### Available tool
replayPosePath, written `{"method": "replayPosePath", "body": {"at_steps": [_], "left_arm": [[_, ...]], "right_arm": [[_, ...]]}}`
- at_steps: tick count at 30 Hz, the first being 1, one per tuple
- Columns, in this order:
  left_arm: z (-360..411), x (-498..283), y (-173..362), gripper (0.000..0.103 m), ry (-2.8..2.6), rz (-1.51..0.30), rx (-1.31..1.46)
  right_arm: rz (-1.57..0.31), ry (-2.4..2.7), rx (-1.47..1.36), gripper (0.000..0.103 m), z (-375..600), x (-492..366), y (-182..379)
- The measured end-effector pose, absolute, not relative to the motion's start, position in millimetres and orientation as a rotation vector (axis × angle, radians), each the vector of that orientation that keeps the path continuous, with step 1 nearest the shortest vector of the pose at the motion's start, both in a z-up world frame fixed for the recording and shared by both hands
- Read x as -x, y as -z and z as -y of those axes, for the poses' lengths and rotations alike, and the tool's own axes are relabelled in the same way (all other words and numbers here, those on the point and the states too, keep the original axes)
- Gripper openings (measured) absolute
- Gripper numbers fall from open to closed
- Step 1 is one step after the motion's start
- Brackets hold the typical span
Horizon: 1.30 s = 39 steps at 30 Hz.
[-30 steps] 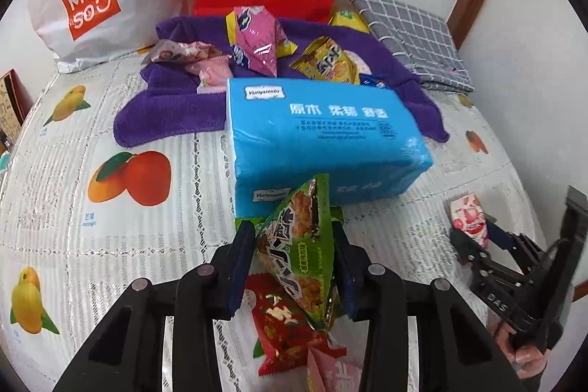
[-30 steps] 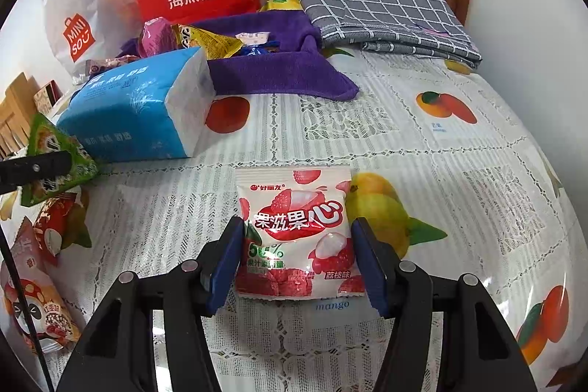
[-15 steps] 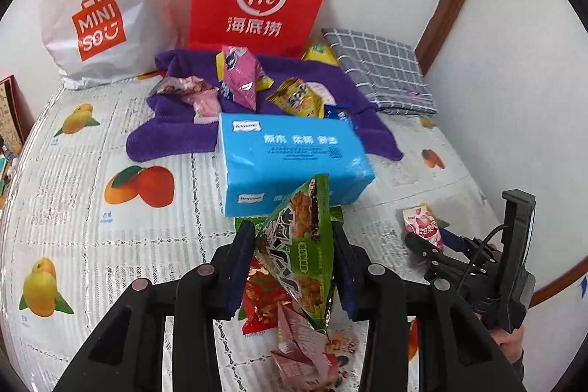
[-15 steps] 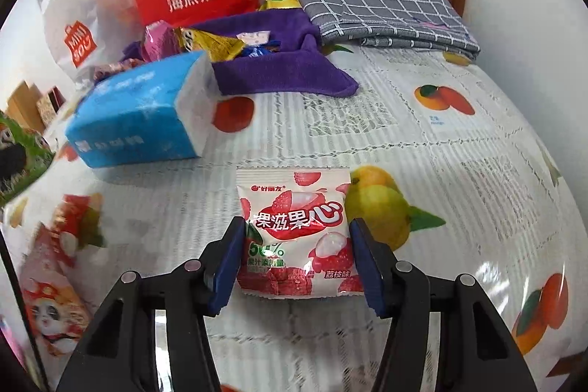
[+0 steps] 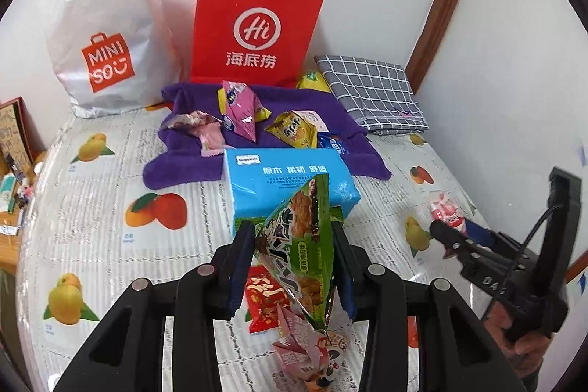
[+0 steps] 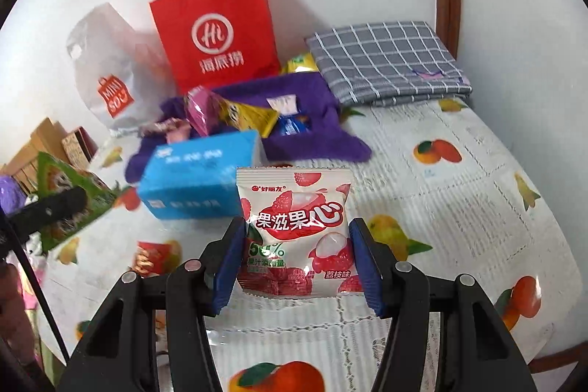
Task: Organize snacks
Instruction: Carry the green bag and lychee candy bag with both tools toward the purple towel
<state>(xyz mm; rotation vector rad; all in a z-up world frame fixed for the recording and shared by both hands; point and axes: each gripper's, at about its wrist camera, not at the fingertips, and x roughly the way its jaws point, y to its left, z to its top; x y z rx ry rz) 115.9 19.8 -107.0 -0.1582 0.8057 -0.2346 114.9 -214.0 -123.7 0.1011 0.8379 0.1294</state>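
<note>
The left gripper (image 5: 294, 267) is closed on a green snack bag (image 5: 301, 245), a triangular packet whose long axis runs up and away from the fingers, its tip in front of the blue tissue pack (image 5: 286, 179). The bag hangs clear of the table. Below it on the fruit-print tablecloth (image 5: 92, 208) lie a red snack packet (image 5: 264, 296) and a pink one (image 5: 308, 344).

The right gripper (image 6: 297, 259) clamps a lychee gummy pouch (image 6: 294, 226) by its two side edges. The pouch stands flat and upright between the blue pads, its top edge toward the tissue pack, and it also seems to be lifted off the cloth – the lower edge is partly hidden, so I cannot be fully sure.

The relation that matters for the next move is this: straight ahead of both grippers, behind the tissue pack, lies the purple towel (image 5: 191, 164) where other snacks are already collected – a pink triangular packet (image 5: 242, 112), a yellow one (image 5: 294, 131) and a small blue one (image 5: 330, 146). The tissue pack stands between each hand and the towel, so each bag has probably to go over it. In the left wrist view the towel is closer to the left gripper; the right gripper is off to the side, near the table edge.

Behind the towel stand a red paper bag (image 5: 257, 24) and a white Miniso bag (image 5: 106, 35).
</note>
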Motion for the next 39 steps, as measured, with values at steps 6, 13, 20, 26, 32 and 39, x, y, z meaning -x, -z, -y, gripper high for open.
{"method": "replayPosePath", "body": {"at_steps": [6,13,20,26,32,39], "left_arm": [[-21.8,-110.7,96.5,0.038,0.224,-0.790,0.145],[-22.3,-106.9,86.4,0.038,0.218,-0.780,0.134],[-21.6,-107.2,82.6,0.038,0.222,-0.774,0.132],[-20.3,-108.7,80.9,0.038,0.220,-0.773,0.134],[-20.4,-111.2,75.4,0.038,0.209,-0.759,0.133],[-24.9,-116.7,68.9,0.038,0.184,-0.750,0.145]], "right_arm": [[-0.818,-0.145,-0.132,0.056,210.6,-108.8,106.3],[-0.810,-0.145,-0.152,0.056,211.1,-105.2,95.9],[-0.812,-0.140,-0.158,0.056,211.9,-103.3,91.6],[-0.815,-0.144,-0.153,0.056,213.1,-103.4,89.6],[-0.812,-0.156,-0.146,0.056,211.8,-109.1,82.6],[-0.805,-0.180,-0.122,0.056,204.7,-120.6,76.2]]}}
